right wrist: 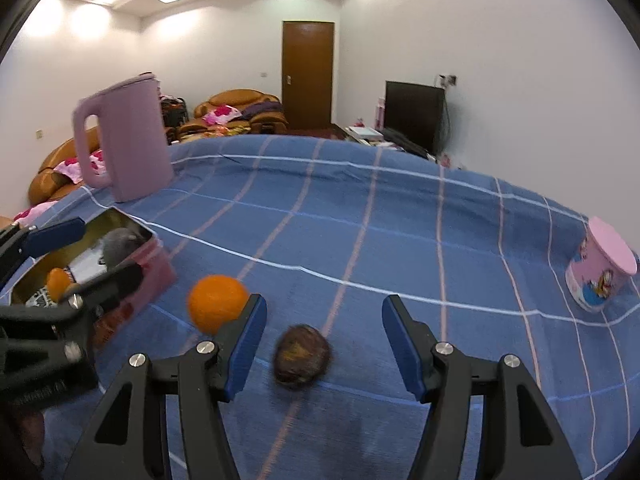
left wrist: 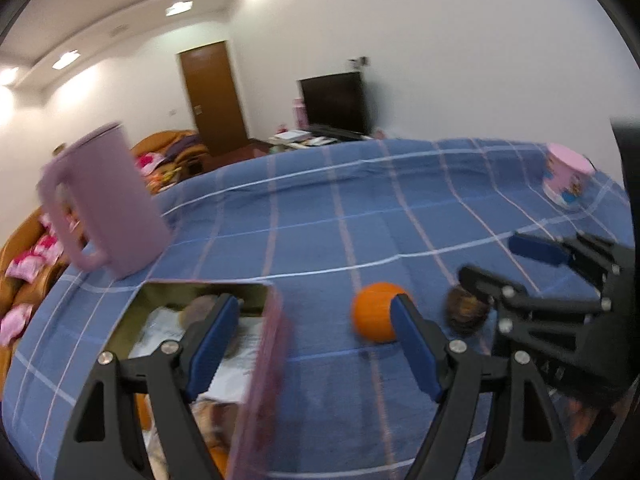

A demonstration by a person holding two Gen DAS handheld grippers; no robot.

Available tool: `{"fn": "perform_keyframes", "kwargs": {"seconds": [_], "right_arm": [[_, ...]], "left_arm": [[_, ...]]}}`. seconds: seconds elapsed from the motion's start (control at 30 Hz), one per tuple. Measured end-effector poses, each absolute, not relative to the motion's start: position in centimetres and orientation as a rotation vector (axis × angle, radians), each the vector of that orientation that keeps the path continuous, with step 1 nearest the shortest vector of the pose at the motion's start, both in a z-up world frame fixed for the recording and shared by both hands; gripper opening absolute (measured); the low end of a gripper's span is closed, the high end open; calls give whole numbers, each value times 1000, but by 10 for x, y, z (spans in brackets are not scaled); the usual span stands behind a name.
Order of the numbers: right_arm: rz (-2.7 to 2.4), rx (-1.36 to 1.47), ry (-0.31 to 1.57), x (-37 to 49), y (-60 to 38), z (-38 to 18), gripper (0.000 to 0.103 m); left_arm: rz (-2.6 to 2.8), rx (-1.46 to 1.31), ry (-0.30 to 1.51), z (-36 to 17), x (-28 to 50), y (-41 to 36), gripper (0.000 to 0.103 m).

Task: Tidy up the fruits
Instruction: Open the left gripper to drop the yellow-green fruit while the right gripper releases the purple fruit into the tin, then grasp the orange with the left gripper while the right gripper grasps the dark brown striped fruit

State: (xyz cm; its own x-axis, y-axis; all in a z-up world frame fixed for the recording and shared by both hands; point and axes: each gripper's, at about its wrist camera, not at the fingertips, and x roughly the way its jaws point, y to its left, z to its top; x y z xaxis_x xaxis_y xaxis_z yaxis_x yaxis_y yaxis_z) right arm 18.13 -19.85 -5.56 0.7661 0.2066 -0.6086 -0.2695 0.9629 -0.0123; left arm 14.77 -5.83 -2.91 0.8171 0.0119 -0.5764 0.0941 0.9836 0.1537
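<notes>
Blue-padded tongs open over loose fruit

Blue pads on the right tongs (right wrist: 324,344) stand apart and empty, bracketing a brown fruit (right wrist: 302,356) on the checked cloth of the surface (right wrist: 400,240); pads not touching it. Left tongs (left wrist: 312,340) also open, holding nothing, over the edge of the pink tin (left wrist: 264,380), which already has fruit inside. Orange (right wrist: 218,302) sits just left of the brown fruit, between it and the tin. Brown fruit looks small, round, rough-skinned: probably light, firm, likely to roll, so pinch across the widest middle. Orange is probably smooth and slightly soft; squeeze gently. Farther back: lilac kettle (right wrist: 124,140) behind the tin, pink cup (right wrist: 604,276) far right.
</notes>
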Motion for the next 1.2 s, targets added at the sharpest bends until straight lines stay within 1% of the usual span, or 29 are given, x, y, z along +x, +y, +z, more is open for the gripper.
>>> {"fn": "perform_keyframes", "kwargs": {"seconds": [0.3, 0.5, 0.73, 1.0, 1.1, 1.13, 1.2], "right_arm": [[263, 40, 658, 183, -228, -56, 62], [304, -6, 701, 187, -215, -60, 62], [285, 59, 757, 196, -228, -67, 62], [349, -37, 803, 198, -205, -72, 62], [395, -42, 860, 205, -201, -79, 61], [396, -46, 871, 206, -199, -81, 52], [419, -59, 876, 205, -196, -82, 40]], "left_arm": [[-222, 234, 591, -35, 159, -75, 80], [-215, 217, 605, -39, 168, -62, 81], [-220, 124, 638, -43, 173, -35, 82], [-227, 95, 615, -44, 168, -30, 82], [-227, 93, 610, -43, 167, -30, 82], [-221, 95, 604, -43, 166, -30, 82], [-216, 100, 590, -42, 163, -30, 82]]}}
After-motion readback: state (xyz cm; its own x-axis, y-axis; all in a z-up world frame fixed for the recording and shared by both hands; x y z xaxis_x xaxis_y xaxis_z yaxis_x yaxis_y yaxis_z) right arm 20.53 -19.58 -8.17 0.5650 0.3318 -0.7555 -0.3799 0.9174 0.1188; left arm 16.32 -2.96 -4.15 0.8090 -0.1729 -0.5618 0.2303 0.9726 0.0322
